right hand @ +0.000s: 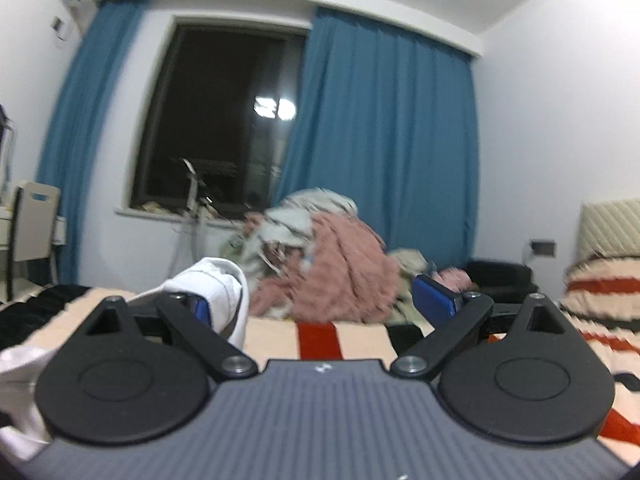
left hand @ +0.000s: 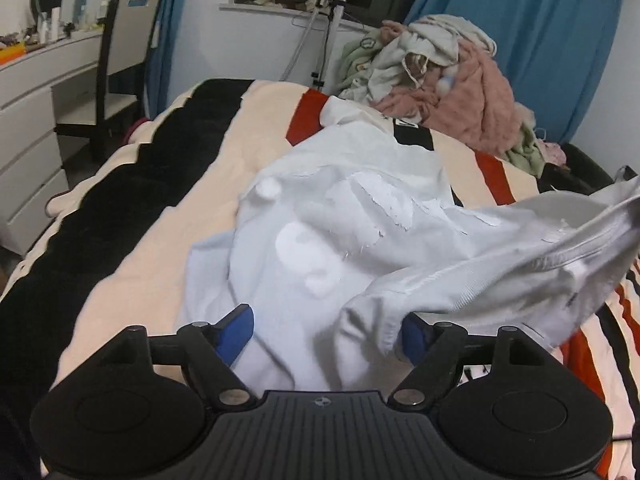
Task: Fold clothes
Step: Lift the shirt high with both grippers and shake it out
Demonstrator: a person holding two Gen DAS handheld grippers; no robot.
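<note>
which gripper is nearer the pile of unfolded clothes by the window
Hard to call; perhaps the right. The right gripper is raised, pointing at the clothes pile across the bed. The left gripper sits low over the white garment.

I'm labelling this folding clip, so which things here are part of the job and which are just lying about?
Part of the job:
- white garment spread on the bed
- left gripper, open
- right gripper, open
- heap of unfolded clothes, probably next

Lying about:
- striped blanket
- chair
- drawers
- tripod
- blue curtains
</note>
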